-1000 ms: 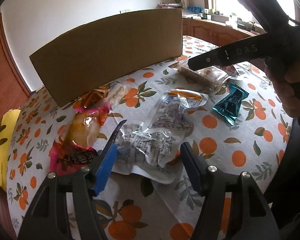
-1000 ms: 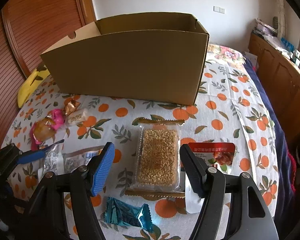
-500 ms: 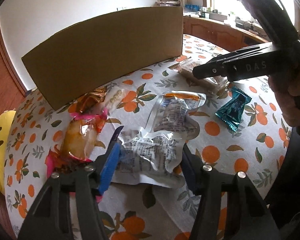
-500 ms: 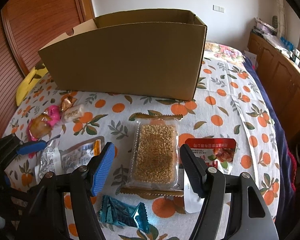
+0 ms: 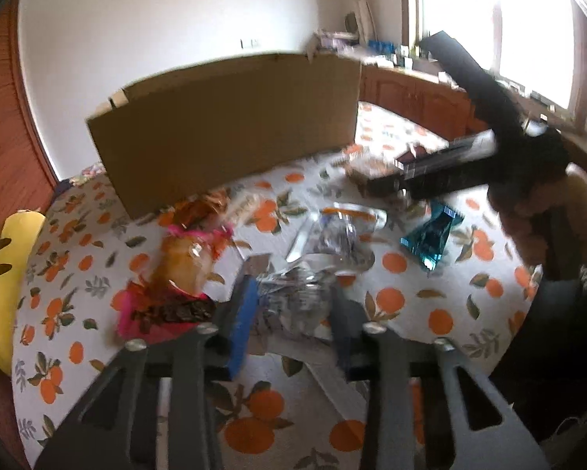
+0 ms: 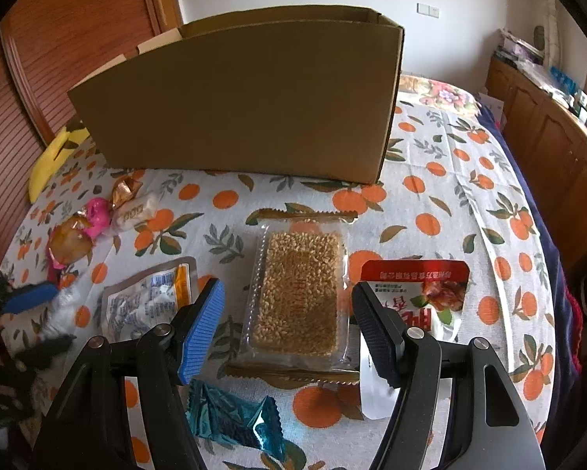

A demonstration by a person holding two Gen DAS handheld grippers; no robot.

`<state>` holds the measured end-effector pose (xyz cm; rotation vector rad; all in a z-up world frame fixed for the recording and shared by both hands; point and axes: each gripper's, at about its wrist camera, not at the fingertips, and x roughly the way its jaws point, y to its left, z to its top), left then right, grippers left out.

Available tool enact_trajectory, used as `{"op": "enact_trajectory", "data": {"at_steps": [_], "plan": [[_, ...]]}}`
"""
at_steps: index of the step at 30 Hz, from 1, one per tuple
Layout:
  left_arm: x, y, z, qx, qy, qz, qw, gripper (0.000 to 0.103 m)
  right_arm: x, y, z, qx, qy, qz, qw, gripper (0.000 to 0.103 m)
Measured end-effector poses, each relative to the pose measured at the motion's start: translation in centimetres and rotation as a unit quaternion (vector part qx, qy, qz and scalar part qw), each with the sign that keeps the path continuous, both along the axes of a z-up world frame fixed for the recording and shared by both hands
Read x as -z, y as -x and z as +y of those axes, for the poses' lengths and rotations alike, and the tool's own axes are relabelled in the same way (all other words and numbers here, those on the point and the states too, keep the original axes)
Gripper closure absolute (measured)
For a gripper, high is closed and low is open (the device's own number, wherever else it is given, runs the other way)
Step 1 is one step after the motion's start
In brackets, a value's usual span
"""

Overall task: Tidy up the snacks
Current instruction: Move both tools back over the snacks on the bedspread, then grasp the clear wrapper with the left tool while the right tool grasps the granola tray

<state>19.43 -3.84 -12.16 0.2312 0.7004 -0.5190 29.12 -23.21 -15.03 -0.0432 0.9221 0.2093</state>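
- On the orange-print tablecloth, near its front edge, the left gripper is clamped on a crumpled clear snack packet.
- Right gripper hangs with fingers apart over the grain bar pack.
- Every other snack in view lies outside the cardboard box; nearly all sorting seems left.
- Teal wrapper and red pouch crowd the bar.

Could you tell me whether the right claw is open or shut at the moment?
Open. The right claw has its fingers spread wide on either side of the rice cracker pack, above it and gripping nothing.
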Motion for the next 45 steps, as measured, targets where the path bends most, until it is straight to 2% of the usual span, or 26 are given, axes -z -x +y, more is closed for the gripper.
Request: {"op": "enact_trajectory", "data": {"at_steps": [3, 8, 15, 18, 19, 23, 30, 37, 45], "plan": [[-1.1, 0.2, 0.4, -0.007, 0.004, -0.019, 0.9998, 0.088, 0.3, -0.1, 0.2, -0.001, 0.005, 0.002, 1.0, 0.033], [-1.7, -0.2, 1.3, -0.022, 0.006, -0.027, 0.9993, 0.089, 0.5, -0.3, 0.5, -0.001, 0.01, 0.003, 1.0, 0.033], [-1.8, -1.6, 1.9, -0.022, 0.015, -0.002, 0.9996, 0.087, 1.3, -1.1, 0.8, -0.004, 0.021, 0.011, 1.0, 0.036], [-1.6, -1.7, 1.2, -0.021, -0.003, -0.012, 0.9997, 0.087, 1.4, -1.1, 1.1, -0.006, 0.042, 0.005, 0.999, 0.043], [-1.5, -1.8, 1.0, -0.022, -0.009, -0.014, 0.9996, 0.087, 1.4, -1.1, 1.0, -0.005, 0.042, 0.005, 0.999, 0.051], [-1.7, -1.7, 1.3, -0.03, 0.004, -0.016, 0.9994, 0.089, 1.3, -1.0, 1.0, -0.006, 0.04, 0.004, 0.999, 0.058], [-3.5, -0.7, 2.5, -0.041, 0.04, -0.038, 0.9976, 0.089, 0.2, -0.1, 0.5, -0.008, 0.019, -0.015, 1.0, 0.058], [-5.0, -0.1, 2.6, -0.038, 0.055, -0.052, 0.9964, 0.089, -1.9, 1.0, 0.7, -0.016, -0.011, -0.045, 0.999, 0.059], [-6.9, 0.4, 2.8, -0.04, 0.071, -0.069, 0.9943, 0.089, -3.0, 1.8, 0.7, -0.018, -0.026, -0.06, 0.998, 0.058]]}}
